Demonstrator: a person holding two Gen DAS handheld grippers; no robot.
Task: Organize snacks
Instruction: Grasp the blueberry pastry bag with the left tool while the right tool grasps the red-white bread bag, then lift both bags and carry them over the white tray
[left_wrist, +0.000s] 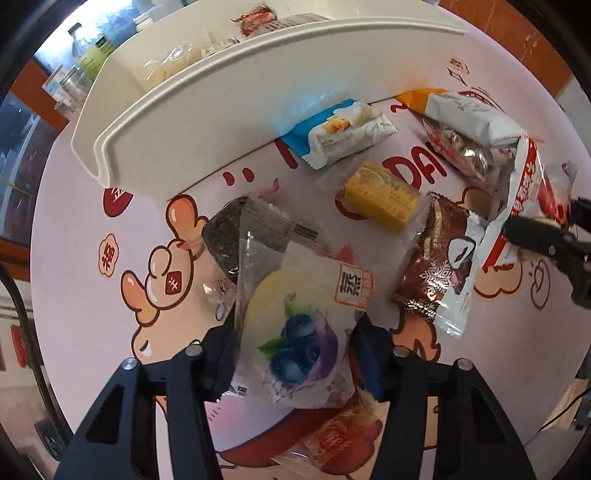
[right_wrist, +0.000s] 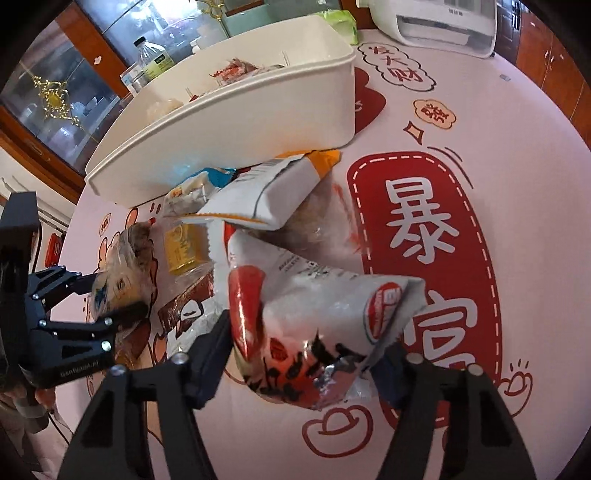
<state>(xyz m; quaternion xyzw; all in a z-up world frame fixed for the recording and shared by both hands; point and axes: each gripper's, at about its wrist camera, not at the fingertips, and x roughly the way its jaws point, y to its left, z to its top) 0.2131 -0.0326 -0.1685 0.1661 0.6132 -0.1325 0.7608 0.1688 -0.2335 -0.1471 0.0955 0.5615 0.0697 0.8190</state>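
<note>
My left gripper (left_wrist: 293, 350) points down at the table and is shut on a clear blueberry cake packet (left_wrist: 295, 332), its pads pressing both sides. In the right wrist view that left gripper (right_wrist: 110, 295) sits at the left edge with the blueberry cake packet (right_wrist: 114, 280) in it. My right gripper (right_wrist: 306, 343) is shut on a crumpled red and white snack packet (right_wrist: 314, 325). The left wrist view shows the right gripper (left_wrist: 550, 221) and the red and white packet (left_wrist: 517, 199) at the far right. A white bin (left_wrist: 258, 92) holding a few snacks stands behind the pile.
Loose on the pink printed tablecloth (right_wrist: 480, 129) lie a blue and white packet (left_wrist: 343, 133), a yellow cake (left_wrist: 380, 195), a brown packet (left_wrist: 439, 258), a white and orange packet (right_wrist: 273, 192) and a dark cake (left_wrist: 229, 229). Bottles (right_wrist: 151, 55) and a white appliance (right_wrist: 443, 22) stand beyond the bin.
</note>
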